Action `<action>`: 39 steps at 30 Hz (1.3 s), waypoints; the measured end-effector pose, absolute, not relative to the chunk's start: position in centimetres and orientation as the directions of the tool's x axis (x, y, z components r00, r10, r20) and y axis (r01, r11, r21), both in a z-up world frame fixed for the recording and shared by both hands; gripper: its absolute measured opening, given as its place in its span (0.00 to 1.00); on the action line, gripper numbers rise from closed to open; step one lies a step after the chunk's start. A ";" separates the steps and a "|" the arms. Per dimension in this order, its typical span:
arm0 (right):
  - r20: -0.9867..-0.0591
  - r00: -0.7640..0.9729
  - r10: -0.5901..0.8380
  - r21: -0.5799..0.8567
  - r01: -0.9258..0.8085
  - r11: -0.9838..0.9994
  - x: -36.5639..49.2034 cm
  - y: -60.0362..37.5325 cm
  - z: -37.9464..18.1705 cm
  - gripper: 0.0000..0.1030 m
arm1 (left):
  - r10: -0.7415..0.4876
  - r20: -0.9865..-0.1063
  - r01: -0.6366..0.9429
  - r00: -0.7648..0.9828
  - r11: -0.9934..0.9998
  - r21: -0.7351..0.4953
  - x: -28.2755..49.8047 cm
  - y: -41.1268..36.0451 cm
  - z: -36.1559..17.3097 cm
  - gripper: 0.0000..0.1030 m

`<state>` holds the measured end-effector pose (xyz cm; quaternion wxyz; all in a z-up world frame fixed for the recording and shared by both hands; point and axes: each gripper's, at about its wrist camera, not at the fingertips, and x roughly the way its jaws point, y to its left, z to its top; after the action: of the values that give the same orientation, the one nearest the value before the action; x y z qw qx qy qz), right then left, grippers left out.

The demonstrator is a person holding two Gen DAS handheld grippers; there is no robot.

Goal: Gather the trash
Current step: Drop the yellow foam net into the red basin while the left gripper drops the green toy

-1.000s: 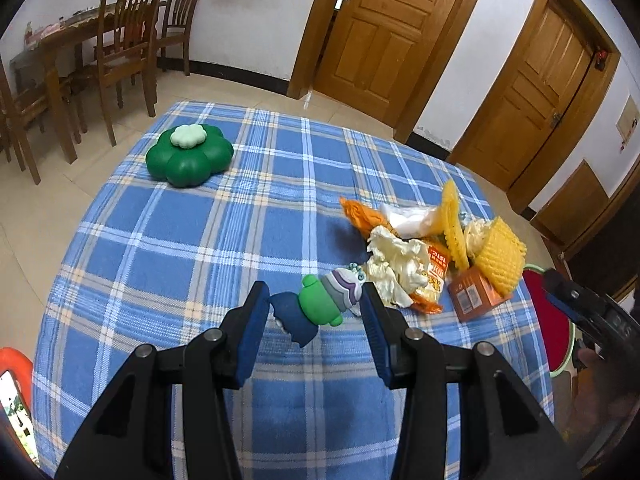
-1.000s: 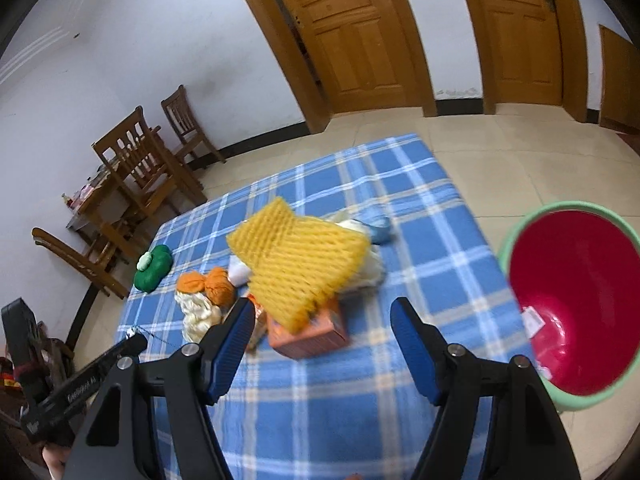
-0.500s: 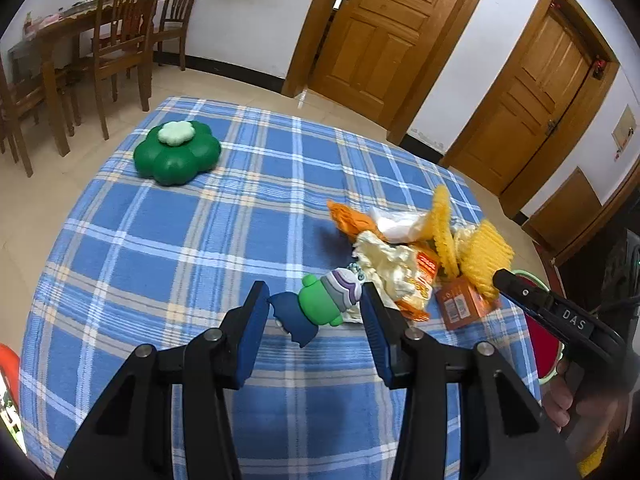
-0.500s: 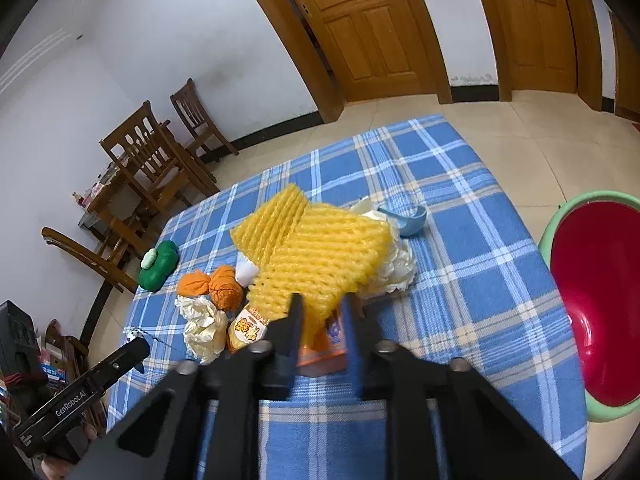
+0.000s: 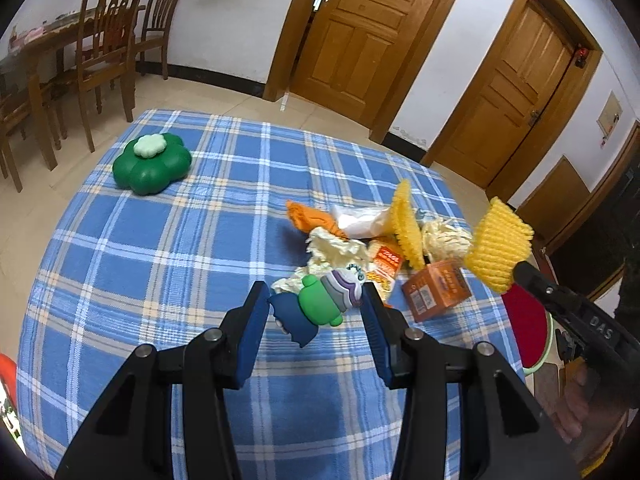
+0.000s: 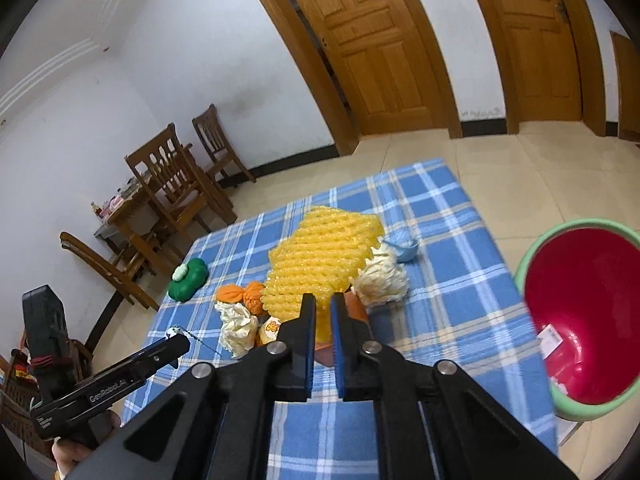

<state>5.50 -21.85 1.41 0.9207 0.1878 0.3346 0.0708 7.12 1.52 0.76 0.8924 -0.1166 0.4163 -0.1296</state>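
right gripper (image 6: 323, 308): jaws have just been closing and now stand pinched narrow on the lower edge of a yellow foam fruit net (image 6: 320, 258). a second ago they stood wide apart, with the net resting on the small orange cardboard box (image 5: 436, 290). in the left wrist view the net (image 5: 498, 250) now hangs off the black fingertips, raised clear of the box and out past the table's right edge.

left gripper (image 5: 314, 314): blue pads part open, clamped on a small toy figure with a green cap, purple-grey body and dark blue base (image 5: 316, 310); the width is unchanged from the earlier frames, and the toy is held above the blue plaid tablecloth (image 5: 160, 240).

rest of the trash sits in a heap near the right edge of the table: a second yellow foam net (image 5: 406, 226) standing on edge, crumpled cream paper (image 5: 334, 250), an orange wrapper (image 5: 308, 218), a white bag (image 5: 356, 220), and an orange snack packet (image 5: 386, 262). the heap looks undisturbed.

green flower-shaped lidded container (image 5: 151, 162) sits apart, toward the far left corner.

red bin with pale green rim (image 6: 580, 326) stands on the floor just off the table's right edge; a white slip lies inside.
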 end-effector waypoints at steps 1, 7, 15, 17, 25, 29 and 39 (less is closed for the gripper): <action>-0.584 0.773 0.248 0.392 0.001 0.920 5.0 -22.1 1.7 0.09 | -0.335 -0.710 0.143 0.620 0.938 -0.317 7.0 1.3 1.0 0.46; -0.568 0.801 0.190 0.393 0.062 0.917 2.7 -24.5 2.7 0.09 | -0.361 -0.695 0.189 0.621 0.930 -0.314 6.2 -0.1 2.0 0.46; -0.567 0.820 0.079 0.392 0.185 0.901 -0.5 -28.9 2.8 0.09 | -0.407 -0.681 0.273 0.609 0.914 -0.302 5.5 -3.3 3.7 0.46; -0.568 0.822 0.047 0.388 0.217 0.896 -1.2 -29.9 2.7 0.09 | -0.418 -0.679 0.300 0.604 0.908 -0.292 5.3 -4.5 4.1 0.46; -0.585 0.808 -0.076 0.363 0.345 0.865 -3.2 -34.0 1.8 0.09 | -0.460 -0.680 0.396 0.571 0.880 -0.262 5.1 -9.3 5.0 0.46; -0.613 0.784 -0.101 0.362 0.392 0.846 -3.4 -35.9 0.5 0.09 | -0.479 -0.686 0.439 0.548 0.863 -0.251 5.3 -11.9 4.9 0.46; -0.678 0.727 -0.105 0.394 0.481 0.783 -3.4 -39.8 -3.2 0.12 | -0.510 -0.706 0.529 0.492 0.819 -0.223 5.9 -17.5 4.1 0.46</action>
<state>-3.45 -39.79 -3.25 0.8847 0.2845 0.3301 -0.1656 5.89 -17.51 4.08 0.8636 0.0121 0.4046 -0.3007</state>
